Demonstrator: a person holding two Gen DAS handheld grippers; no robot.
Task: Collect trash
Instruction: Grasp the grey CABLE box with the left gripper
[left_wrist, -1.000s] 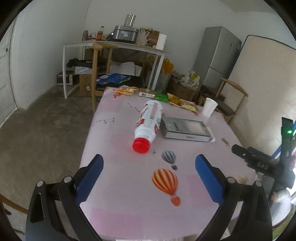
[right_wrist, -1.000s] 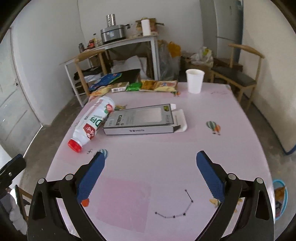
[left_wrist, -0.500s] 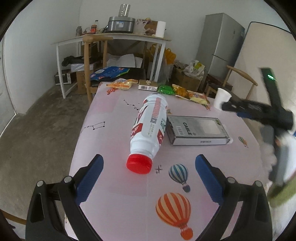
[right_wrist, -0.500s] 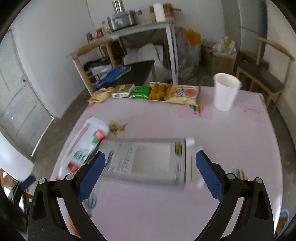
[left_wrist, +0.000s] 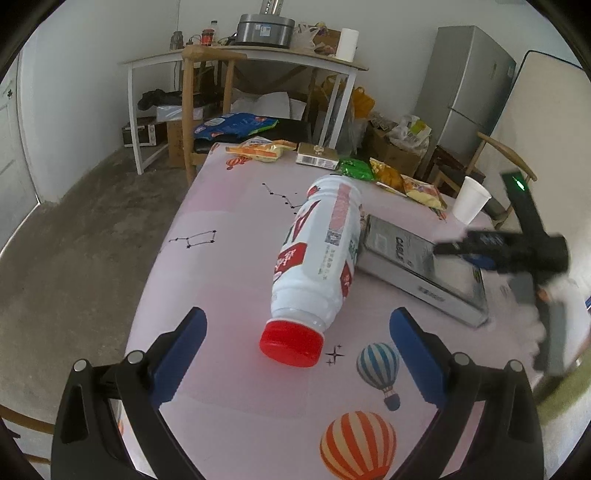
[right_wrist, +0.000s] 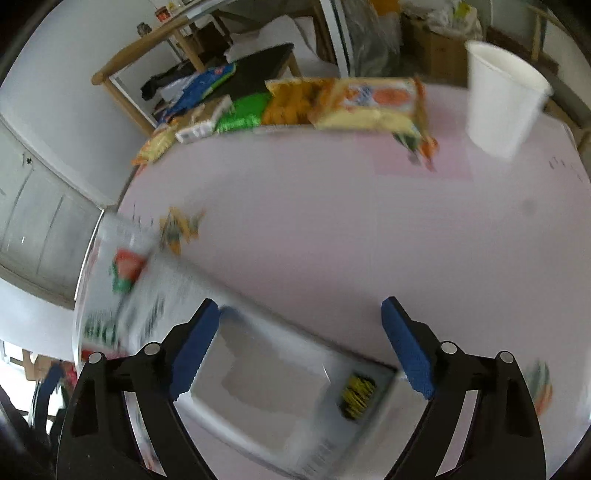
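Observation:
A white plastic bottle (left_wrist: 319, 254) with a red cap lies on its side on the pink table (left_wrist: 236, 266), cap toward me. My left gripper (left_wrist: 298, 345) is open, its jaws either side of the cap, just short of it. A grey cable box (left_wrist: 421, 269) lies right of the bottle. My right gripper (right_wrist: 300, 347) is open and hovers over that box (right_wrist: 280, 391); it shows blurred in the left wrist view (left_wrist: 476, 251). A white paper cup (right_wrist: 502, 110) and several snack wrappers (right_wrist: 362, 103) lie at the far edge.
A wooden chair (left_wrist: 207, 92) stands beyond the table's far left end, with a white side table (left_wrist: 243, 62) holding pots behind it. A fridge (left_wrist: 469, 96) and another chair (left_wrist: 495, 162) stand at the right. The table's left edge drops to bare floor.
Both grippers have moved forward. The left has closed in on the bottle's cap end. The right has swung down over the cable box, nearer the cup and wrappers.

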